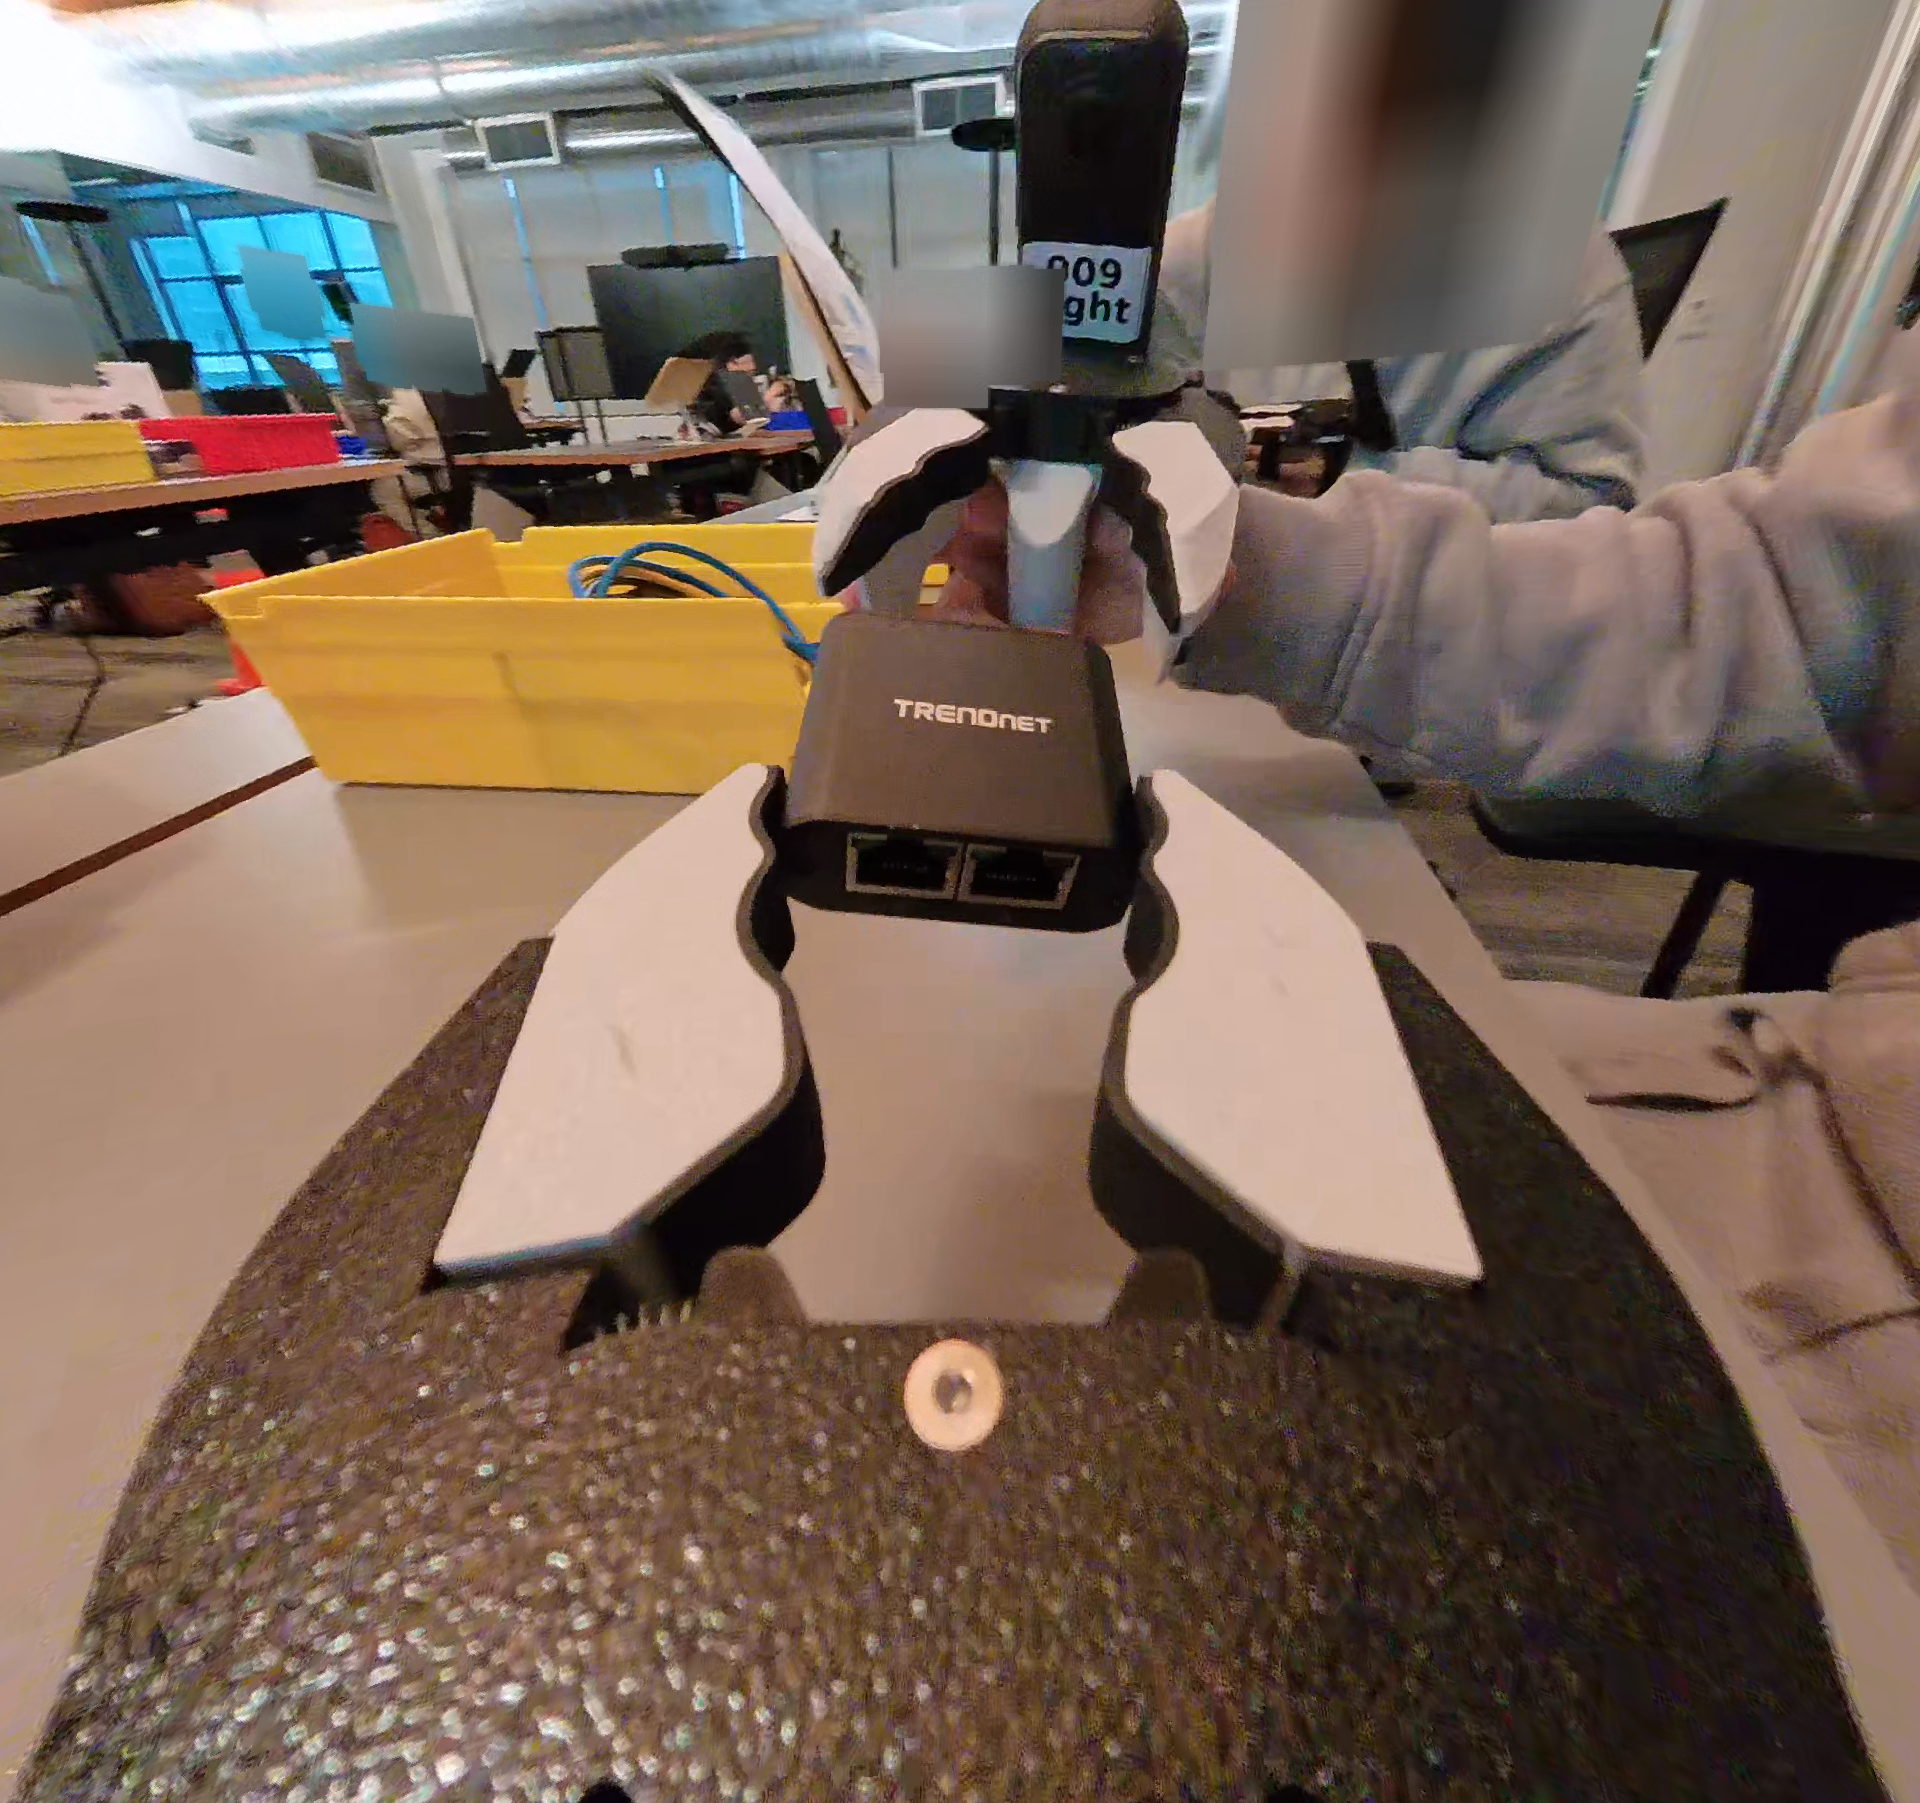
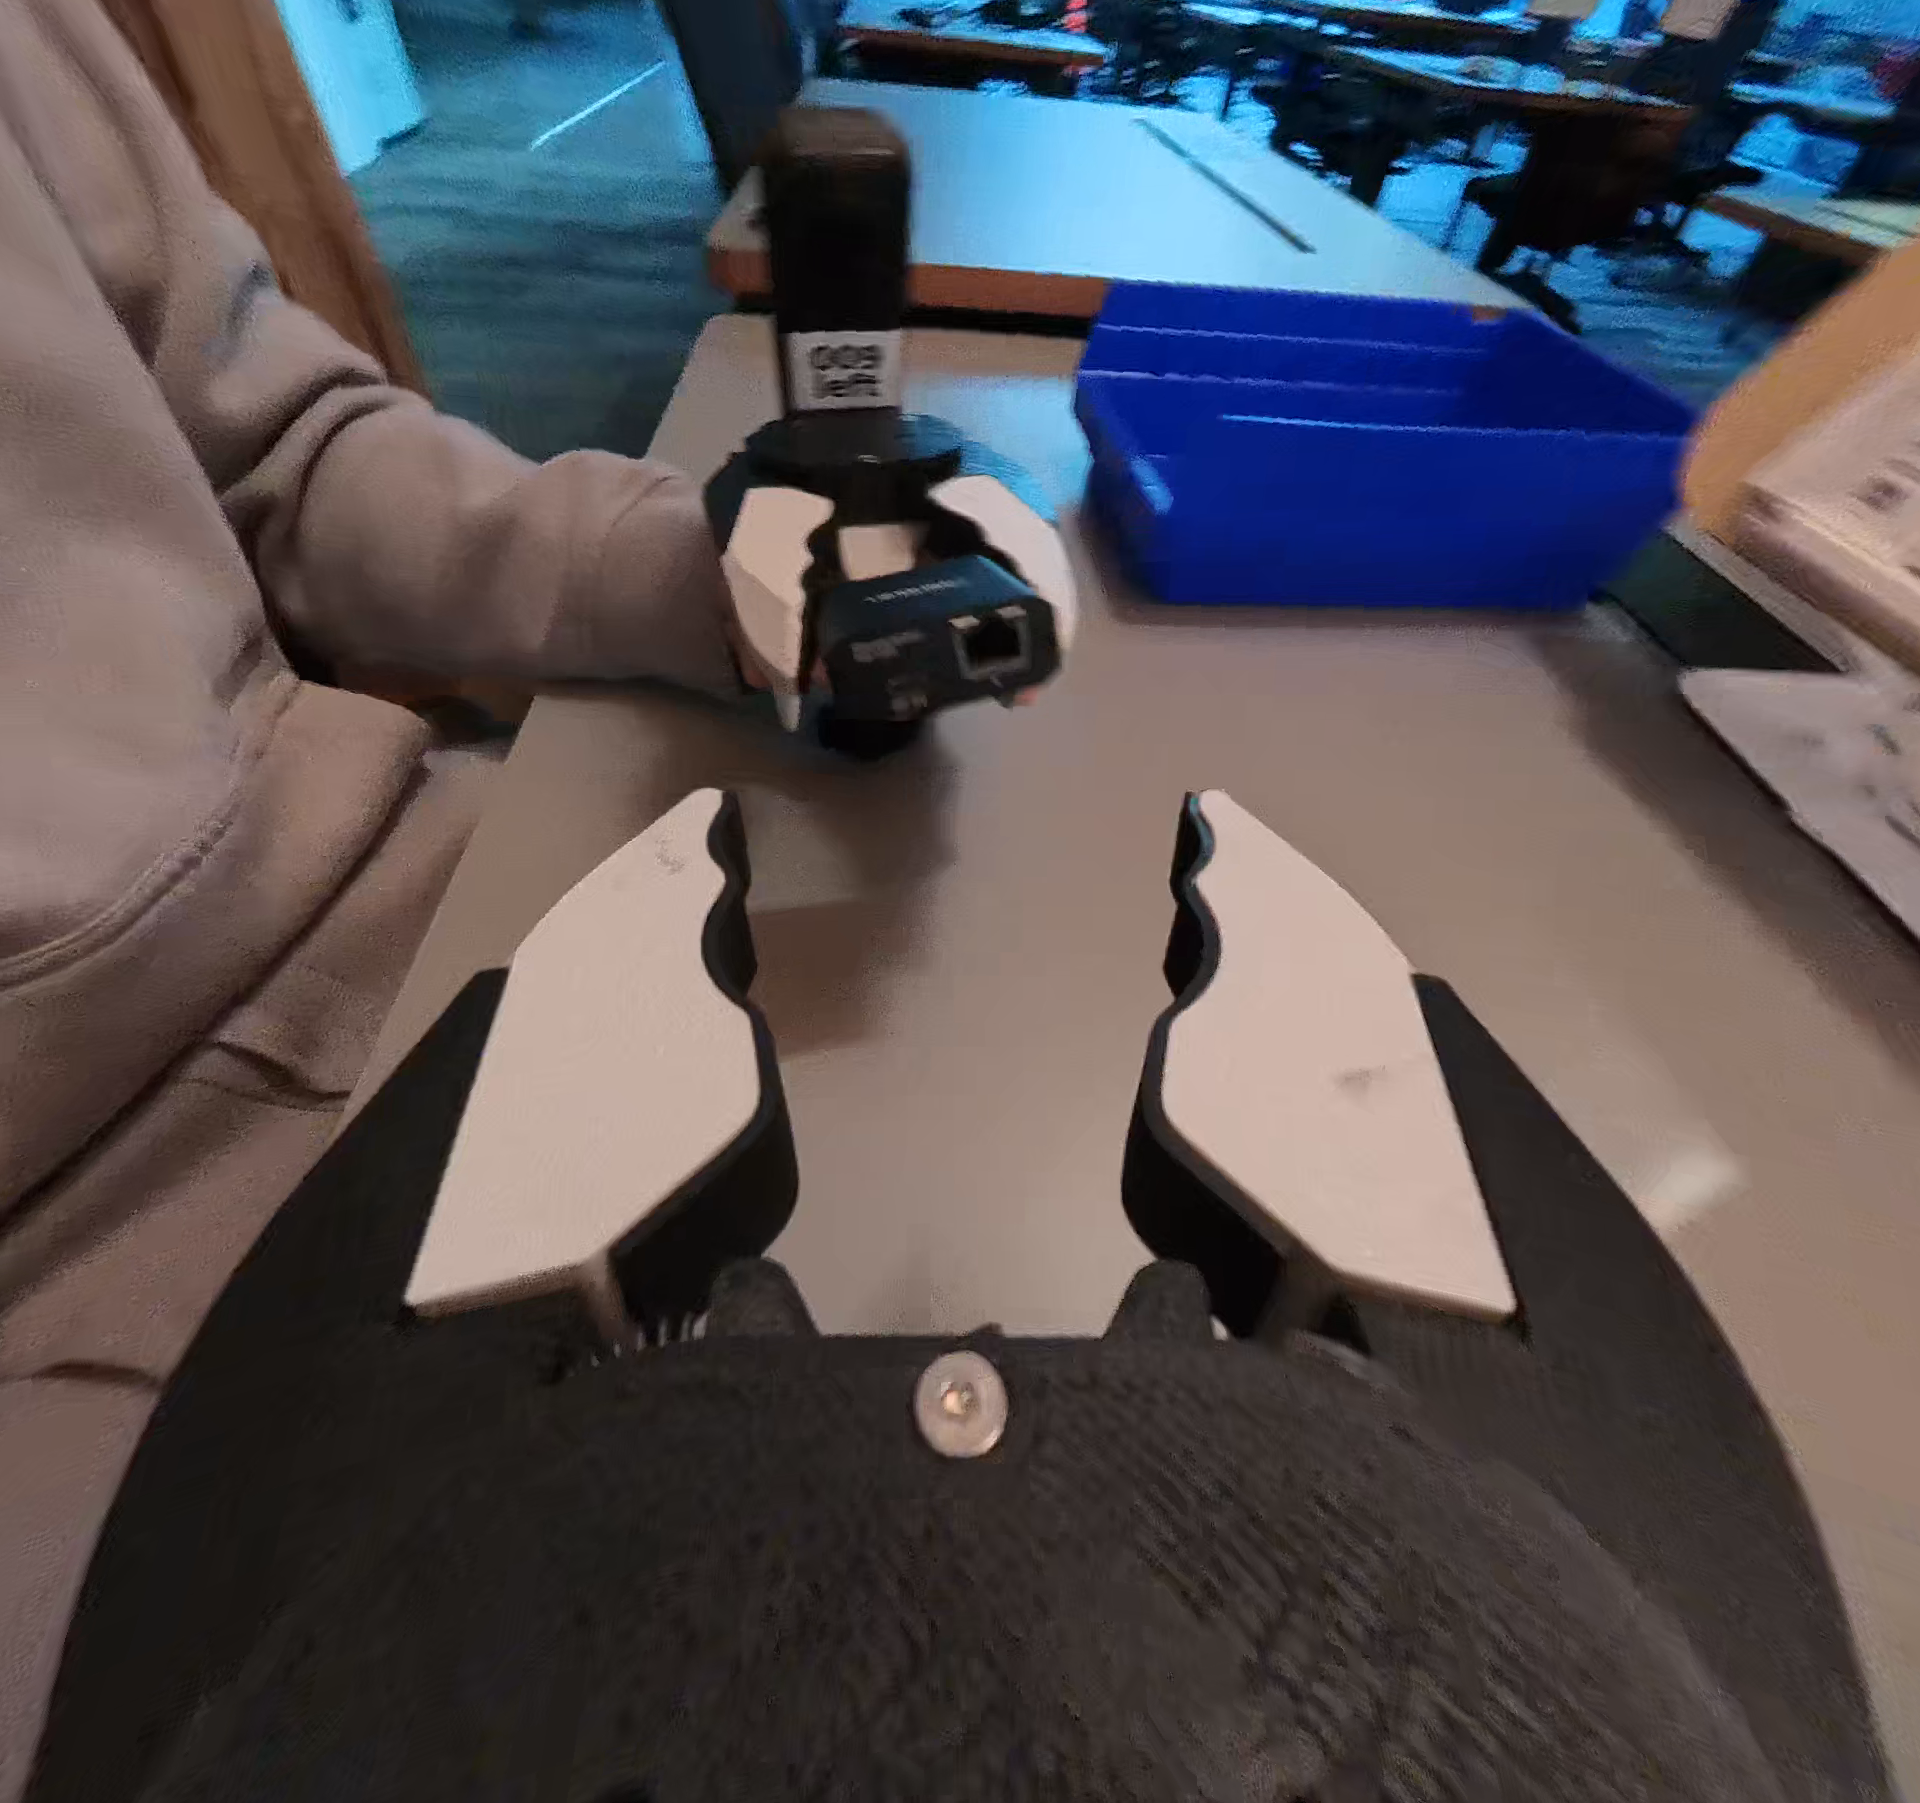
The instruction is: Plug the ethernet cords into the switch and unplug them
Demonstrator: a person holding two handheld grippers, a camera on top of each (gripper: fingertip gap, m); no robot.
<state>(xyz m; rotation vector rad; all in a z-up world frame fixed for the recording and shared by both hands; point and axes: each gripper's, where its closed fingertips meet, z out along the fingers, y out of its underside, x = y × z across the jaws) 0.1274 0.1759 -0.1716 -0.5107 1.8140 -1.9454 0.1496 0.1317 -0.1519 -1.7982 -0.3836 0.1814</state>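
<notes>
My left gripper (image 1: 951,823) is shut on a small black switch (image 1: 956,777) and holds it just above the table. Two empty ports face me in the left wrist view. In the right wrist view the switch (image 2: 935,636) shows one empty port on its other end, held by the left gripper (image 2: 904,610). My right gripper (image 2: 961,818) is open and empty, a short way in front of the switch; it also shows in the left wrist view (image 1: 997,548) beyond the switch. Blue ethernet cords (image 1: 675,579) lie coiled in a yellow bin (image 1: 499,673). No cord is plugged in.
The yellow bin stands on the grey table (image 1: 260,974) behind the switch. A blue bin (image 2: 1371,465) sits at the table's far right in the right wrist view. Papers (image 2: 1829,766) and a cardboard box (image 2: 1818,403) lie at the right edge. A person's sleeve (image 2: 208,558) is on the left. There is about 7 centimetres between the tips of the two grippers.
</notes>
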